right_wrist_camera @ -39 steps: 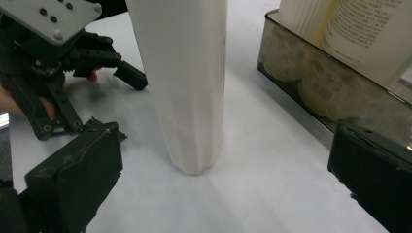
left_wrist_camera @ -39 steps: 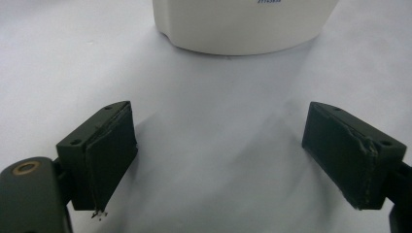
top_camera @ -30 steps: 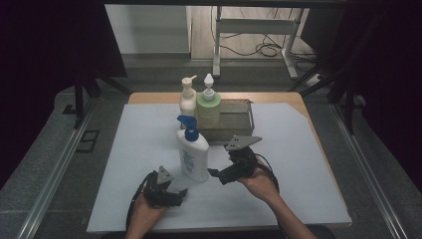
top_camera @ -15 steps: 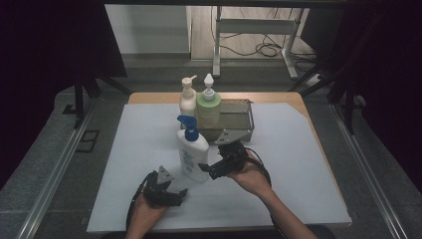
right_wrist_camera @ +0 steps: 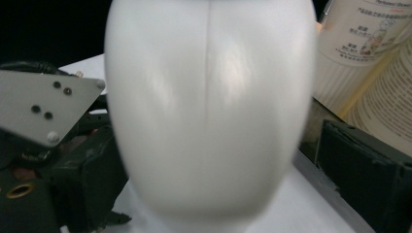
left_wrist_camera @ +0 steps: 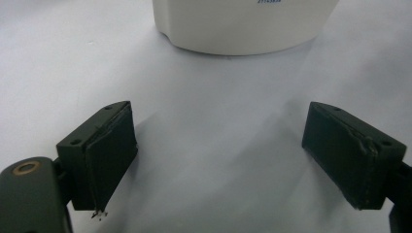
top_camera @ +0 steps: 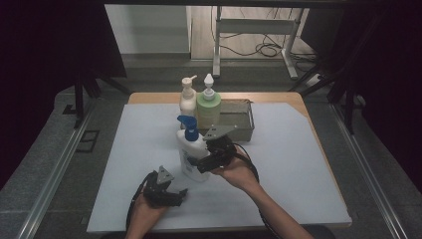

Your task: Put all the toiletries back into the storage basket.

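A white bottle with a blue pump [top_camera: 189, 149] stands upright near the middle of the white table mat [top_camera: 298, 164]. My right gripper [top_camera: 203, 164] has come in from the right at the bottle's lower body. In the right gripper view the blurred white bottle [right_wrist_camera: 209, 111] sits between the open jaws of the right gripper [right_wrist_camera: 218, 184]; I cannot tell whether they touch it. My left gripper [top_camera: 174, 195] rests on the mat just in front of the bottle. The left gripper [left_wrist_camera: 218, 155] is open with nothing between its jaws, and the bottle's base [left_wrist_camera: 243, 24] lies ahead of it.
A cream pump bottle [top_camera: 188, 97] and a green bottle with a white pump [top_camera: 209, 102] stand behind, beside a metal wire basket [top_camera: 239, 119]. Labelled bottles [right_wrist_camera: 359, 43] show at the right of the right gripper view. Bare mat stretches to either side.
My right gripper has moved left and lower, up to the blue-pump bottle, and now has it between its jaws. The left gripper has stayed put.
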The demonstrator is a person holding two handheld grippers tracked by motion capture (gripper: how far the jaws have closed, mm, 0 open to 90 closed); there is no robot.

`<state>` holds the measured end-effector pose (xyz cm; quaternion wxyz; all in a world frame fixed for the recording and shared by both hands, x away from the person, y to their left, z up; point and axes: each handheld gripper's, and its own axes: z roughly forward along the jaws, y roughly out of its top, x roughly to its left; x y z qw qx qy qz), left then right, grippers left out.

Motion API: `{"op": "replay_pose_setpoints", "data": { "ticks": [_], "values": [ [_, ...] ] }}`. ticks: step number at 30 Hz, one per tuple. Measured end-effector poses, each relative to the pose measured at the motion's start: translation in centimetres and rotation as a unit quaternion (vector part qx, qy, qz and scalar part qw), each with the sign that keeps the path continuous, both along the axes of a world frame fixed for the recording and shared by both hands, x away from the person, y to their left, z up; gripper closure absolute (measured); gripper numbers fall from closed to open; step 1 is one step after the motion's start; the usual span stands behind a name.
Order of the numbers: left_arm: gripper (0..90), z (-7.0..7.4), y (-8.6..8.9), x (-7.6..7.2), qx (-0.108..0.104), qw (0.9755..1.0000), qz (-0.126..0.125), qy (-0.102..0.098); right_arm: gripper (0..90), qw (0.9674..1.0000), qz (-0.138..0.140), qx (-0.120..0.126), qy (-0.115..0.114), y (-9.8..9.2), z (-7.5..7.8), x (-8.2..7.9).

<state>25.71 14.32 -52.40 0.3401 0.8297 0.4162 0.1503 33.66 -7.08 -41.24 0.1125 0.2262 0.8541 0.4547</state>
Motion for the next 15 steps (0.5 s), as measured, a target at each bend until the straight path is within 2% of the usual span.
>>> {"op": "replay_pose_setpoints", "data": {
  "ticks": [8,15],
  "values": [
    [12.1,0.0,0.0,0.0,0.000,1.0000,0.000,0.000,14.2,1.0000,0.000,0.008,-0.006,1.0,0.0,0.3],
    [12.1,0.0,0.0,0.0,0.000,1.0000,0.000,0.000,27.0,0.9999,0.008,0.004,-0.008,1.6,0.0,0.4]
  ]
}}
